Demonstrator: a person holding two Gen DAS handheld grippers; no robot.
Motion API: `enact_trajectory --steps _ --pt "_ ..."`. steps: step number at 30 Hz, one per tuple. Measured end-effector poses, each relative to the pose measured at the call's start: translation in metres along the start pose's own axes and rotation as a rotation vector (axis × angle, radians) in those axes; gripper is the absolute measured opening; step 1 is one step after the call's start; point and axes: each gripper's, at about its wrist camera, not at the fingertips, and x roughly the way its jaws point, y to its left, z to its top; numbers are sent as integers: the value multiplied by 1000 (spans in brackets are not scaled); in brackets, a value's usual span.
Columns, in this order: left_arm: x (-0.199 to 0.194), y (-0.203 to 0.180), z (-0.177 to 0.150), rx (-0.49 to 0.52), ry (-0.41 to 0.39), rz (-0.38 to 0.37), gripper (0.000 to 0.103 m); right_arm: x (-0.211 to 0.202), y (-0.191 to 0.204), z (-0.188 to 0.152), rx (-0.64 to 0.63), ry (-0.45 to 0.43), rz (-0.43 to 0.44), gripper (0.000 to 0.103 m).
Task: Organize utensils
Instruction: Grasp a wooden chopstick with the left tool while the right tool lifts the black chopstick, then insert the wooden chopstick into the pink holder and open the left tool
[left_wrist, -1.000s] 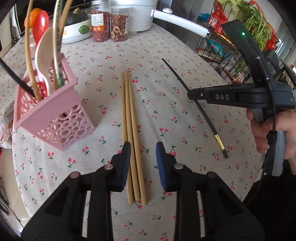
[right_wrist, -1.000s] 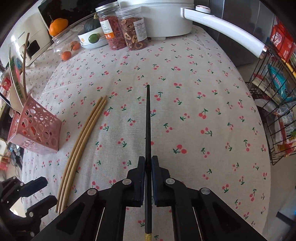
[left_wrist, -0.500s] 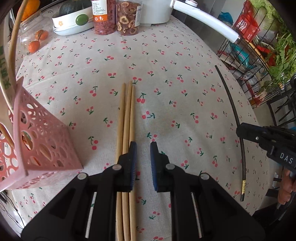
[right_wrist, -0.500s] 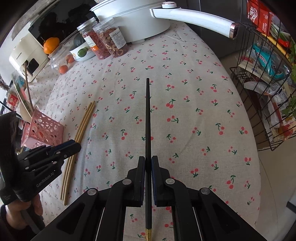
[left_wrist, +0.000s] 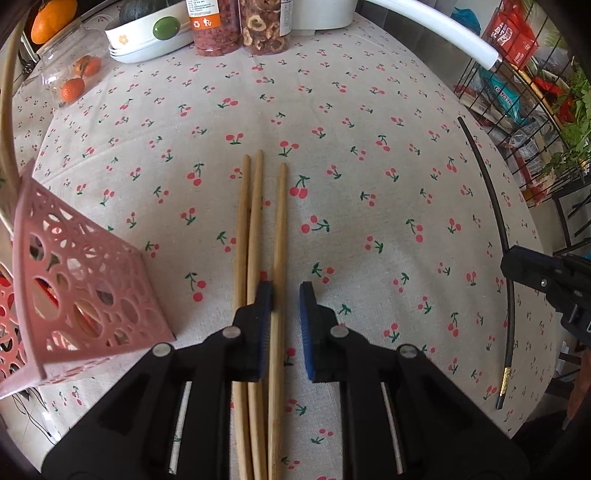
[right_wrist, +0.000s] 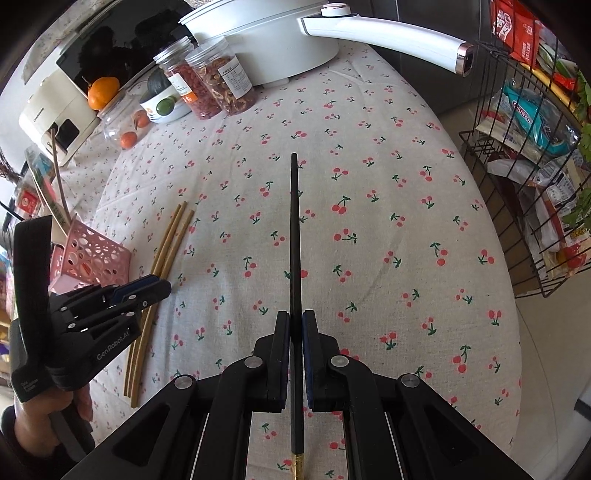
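Three wooden chopsticks (left_wrist: 255, 221) lie side by side on the cherry-print tablecloth (left_wrist: 369, 184). My left gripper (left_wrist: 286, 295) is low over their near part. Its jaws stand a little apart: the rightmost wooden chopstick (left_wrist: 280, 229) runs between them against the left pad, clear of the right pad. The other two pass under the left finger (left_wrist: 264, 295). My right gripper (right_wrist: 295, 325) is shut on a black chopstick (right_wrist: 294, 221) with a gold end, held above the cloth. A pink perforated utensil holder (left_wrist: 74, 288) stands at the left; from the right wrist the holder (right_wrist: 92, 254) sits behind my left gripper (right_wrist: 162, 288).
Two clear jars (right_wrist: 210, 85), a white pot with a long handle (right_wrist: 388, 37), a bowl (left_wrist: 147, 37) and oranges stand at the table's far side. A black wire rack (right_wrist: 517, 166) full of packets stands off the right edge.
My left gripper moved along the wooden chopsticks and narrowed its jaws around the rightmost one, which now splays from the other two. The right gripper drew away rightward, still holding the black chopstick.
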Motion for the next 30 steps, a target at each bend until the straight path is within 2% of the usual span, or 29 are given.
enact_trajectory --steps 5,8,10,13,22,30 --pt "6 -7 12 21 -2 32 16 2 1 2 -3 4 -3 7" --pt "8 -10 18 33 -3 38 7 3 3 1 -1 1 -9 7" --pt "4 -13 18 45 -22 31 7 0 5 2 -2 -14 -8 7" --pt "-19 -16 11 79 -87 15 7 -11 10 0 -11 -60 -9 7" --pt "-113 0 -28 102 -315 -109 7 -60 30 -12 -45 -218 12 6" --pt "-173 33 -56 64 -539 -160 7 -100 66 -21 -134 -357 16 6"
